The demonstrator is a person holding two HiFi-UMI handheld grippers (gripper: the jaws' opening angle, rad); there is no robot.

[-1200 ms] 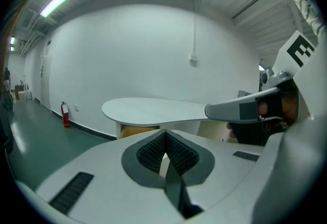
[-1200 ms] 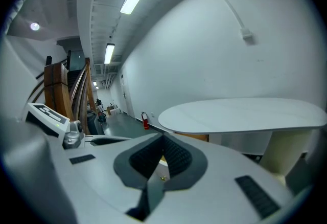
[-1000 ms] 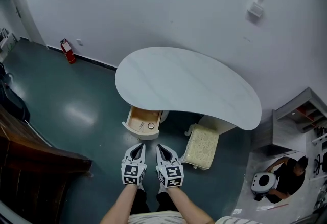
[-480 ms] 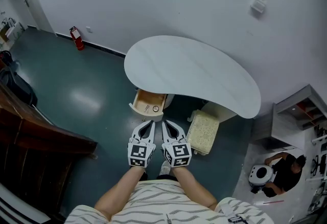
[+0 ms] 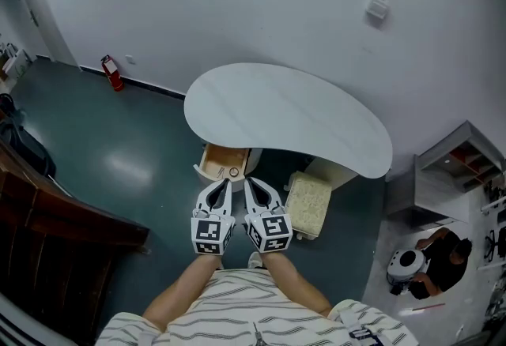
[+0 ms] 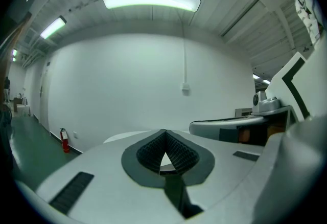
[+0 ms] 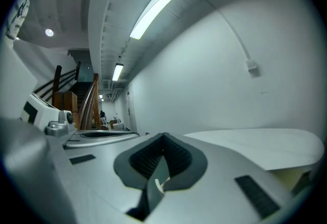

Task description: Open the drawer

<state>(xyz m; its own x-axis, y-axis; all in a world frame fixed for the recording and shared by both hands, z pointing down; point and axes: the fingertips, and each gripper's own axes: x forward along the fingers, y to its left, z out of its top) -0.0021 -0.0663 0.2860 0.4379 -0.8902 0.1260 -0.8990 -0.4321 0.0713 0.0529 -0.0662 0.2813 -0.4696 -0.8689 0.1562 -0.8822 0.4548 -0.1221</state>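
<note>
Wooden drawer (image 5: 222, 163) sits pulled out under the white worktop (image 5: 285, 115), just past the left gripper (image 5: 225, 182) and right gripper (image 5: 247, 181), whose jaws are shut on nothing, so they should probably back off gently.

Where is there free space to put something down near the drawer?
The white tabletop is wholly bare. The green floor left of the open drawer is free too. It is tight between the drawer and the cushioned stool.

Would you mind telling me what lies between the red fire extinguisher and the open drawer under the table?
Nothing: in the head view only bare green floor stretches from the fire extinguisher to the drawer.
</note>
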